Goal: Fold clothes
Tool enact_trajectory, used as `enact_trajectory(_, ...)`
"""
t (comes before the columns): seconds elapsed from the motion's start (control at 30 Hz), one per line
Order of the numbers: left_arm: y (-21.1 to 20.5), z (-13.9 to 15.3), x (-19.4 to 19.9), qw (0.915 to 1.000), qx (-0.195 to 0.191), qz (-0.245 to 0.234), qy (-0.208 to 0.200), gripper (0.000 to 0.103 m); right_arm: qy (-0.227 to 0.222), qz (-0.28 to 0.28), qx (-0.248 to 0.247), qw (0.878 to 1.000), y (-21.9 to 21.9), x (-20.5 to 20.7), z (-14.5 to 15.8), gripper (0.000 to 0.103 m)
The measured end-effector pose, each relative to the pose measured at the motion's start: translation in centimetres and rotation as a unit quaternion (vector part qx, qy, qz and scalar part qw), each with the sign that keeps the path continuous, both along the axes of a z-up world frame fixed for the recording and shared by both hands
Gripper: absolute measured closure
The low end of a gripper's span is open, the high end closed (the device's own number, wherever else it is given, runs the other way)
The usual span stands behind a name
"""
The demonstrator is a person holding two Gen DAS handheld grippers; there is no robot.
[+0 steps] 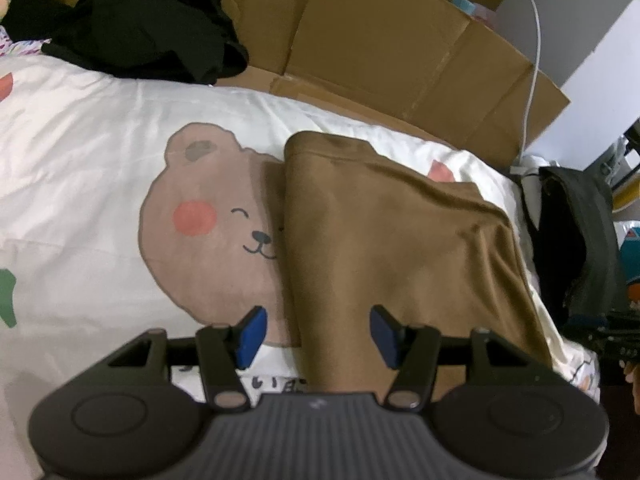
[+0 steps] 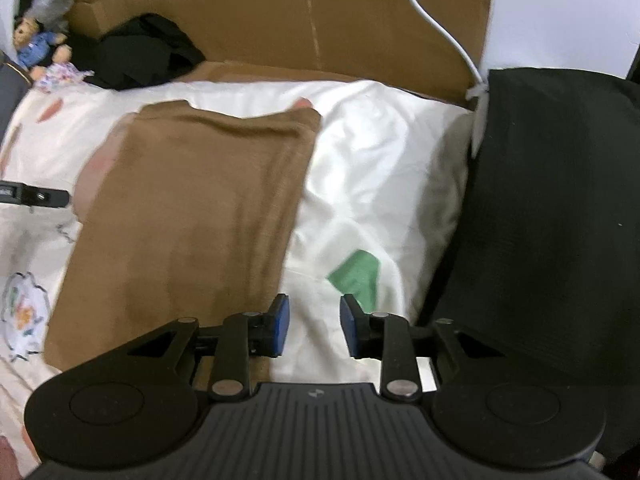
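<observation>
A brown garment point(image 1: 380, 240) lies folded flat on the white bed cover point(image 1: 80, 140), and it overlaps the right side of a printed bear point(image 1: 208, 220). My left gripper point(image 1: 318, 334) hovers above the garment's near left edge. It is open, with its blue pads point(image 1: 252, 332) wide apart and not pressing the cloth. In the right wrist view the same garment point(image 2: 188, 208) fills the left half. My right gripper point(image 2: 314, 322) is open over bare white cover point(image 2: 380, 160), just right of the garment's right edge, with nothing between its pads.
A heap of black clothes point(image 1: 148, 20) lies at the back left, in front of flattened cardboard point(image 1: 380, 40) along the bed's far side. A white cable point(image 2: 440, 28) hangs down. A black fabric mass point(image 2: 560, 220) borders the bed's right side. A stuffed toy point(image 2: 36, 44) sits far left.
</observation>
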State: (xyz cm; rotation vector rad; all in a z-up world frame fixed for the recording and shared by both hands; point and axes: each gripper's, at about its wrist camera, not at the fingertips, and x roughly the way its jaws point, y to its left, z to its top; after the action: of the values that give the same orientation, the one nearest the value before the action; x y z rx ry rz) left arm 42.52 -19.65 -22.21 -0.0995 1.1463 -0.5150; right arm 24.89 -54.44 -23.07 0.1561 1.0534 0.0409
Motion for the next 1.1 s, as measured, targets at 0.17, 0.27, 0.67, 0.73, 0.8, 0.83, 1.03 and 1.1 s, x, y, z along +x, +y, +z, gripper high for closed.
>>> enact_trajectory(0.17,-0.6,-0.8,-0.9,0.9997,-0.006,-0.021,0.012,0.043,0.004,0.018,0.007,1.000,1.4,0.2,-0.6,0.060)
enact_trajectory(0.27,-0.8,-1.3,-1.3,0.9993,-0.006,-0.035,0.016,0.043,-0.001,0.030,0.010,0.999,2.2,0.3,-1.1,0.061)
enact_trajectory(0.67,0.9,-2.7,-2.8,0.9990,-0.012,-0.028,0.034,0.043,0.019,0.052,-0.002,0.998,2.9,-0.4,-2.5,0.101)
enact_trajectory(0.73,1.1,-2.7,-3.2,0.9989,-0.012,-0.030,0.035,0.043,0.025,0.048,-0.006,0.999,2.8,-0.5,-2.5,0.100)
enact_trajectory(0.8,1.2,-2.6,-3.6,0.9987,-0.014,-0.033,0.037,0.043,0.029,0.040,-0.001,0.999,2.5,-0.7,-2.2,0.099)
enact_trajectory(0.83,1.3,-2.6,-3.7,0.9986,-0.015,-0.033,0.038,0.043,0.029,0.036,0.002,0.999,2.4,-0.9,-2.1,0.098)
enact_trajectory(1.03,0.9,-2.7,-5.0,0.9976,-0.013,-0.048,0.048,0.043,0.030,0.022,0.019,0.999,2.0,-2.0,-1.3,0.080)
enact_trajectory(1.1,0.7,-2.7,-5.2,0.9975,-0.017,-0.044,0.053,0.043,0.030,0.022,0.019,0.999,2.2,-2.3,-1.2,0.073)
